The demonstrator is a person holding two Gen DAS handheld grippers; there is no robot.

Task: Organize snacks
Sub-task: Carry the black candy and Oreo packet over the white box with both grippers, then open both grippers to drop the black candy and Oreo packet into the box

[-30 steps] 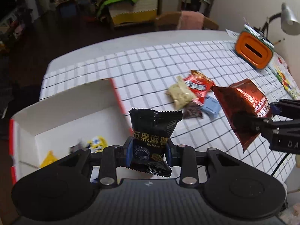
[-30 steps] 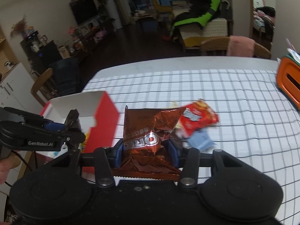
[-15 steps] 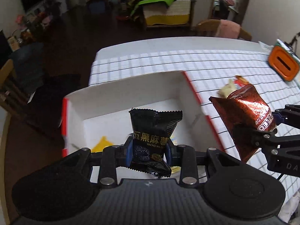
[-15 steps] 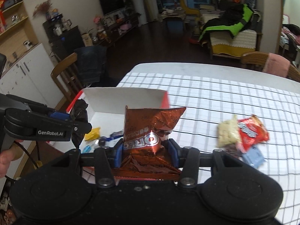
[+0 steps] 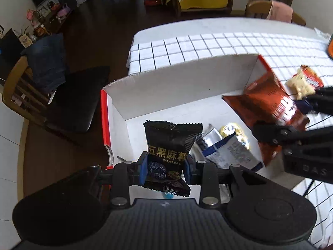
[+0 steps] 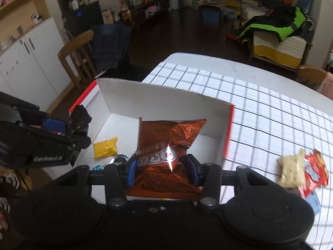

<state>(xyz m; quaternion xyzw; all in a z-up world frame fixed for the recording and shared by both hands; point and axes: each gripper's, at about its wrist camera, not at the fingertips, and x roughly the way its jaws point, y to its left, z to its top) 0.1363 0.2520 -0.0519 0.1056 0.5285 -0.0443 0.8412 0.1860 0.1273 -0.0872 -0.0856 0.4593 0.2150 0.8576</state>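
Observation:
My left gripper (image 5: 165,167) is shut on a black snack packet (image 5: 171,145) with gold lettering, held upright over the near left part of the white box (image 5: 179,79). My right gripper (image 6: 162,167) is shut on a brown Oreo bag (image 6: 166,143), held over the box's right half; the same Oreo bag (image 5: 268,102) and the right gripper (image 5: 291,139) show at the right of the left wrist view. In the right wrist view the left gripper (image 6: 70,133) with its black packet (image 6: 80,120) hangs at the box's (image 6: 162,102) left side.
Inside the box lie a yellow packet (image 6: 105,148), a blue-and-white packet (image 5: 231,148) and a gold sweet (image 5: 230,128). On the checked tablecloth (image 6: 270,114) right of the box lie a beige packet (image 6: 291,171), a red packet (image 6: 315,170) and a blue one (image 6: 312,203). Chairs stand beyond the table.
Both grippers have swung left from the loose snacks to over the white box and sunk a little, each keeping its packet. The box now fills the middle of both views.

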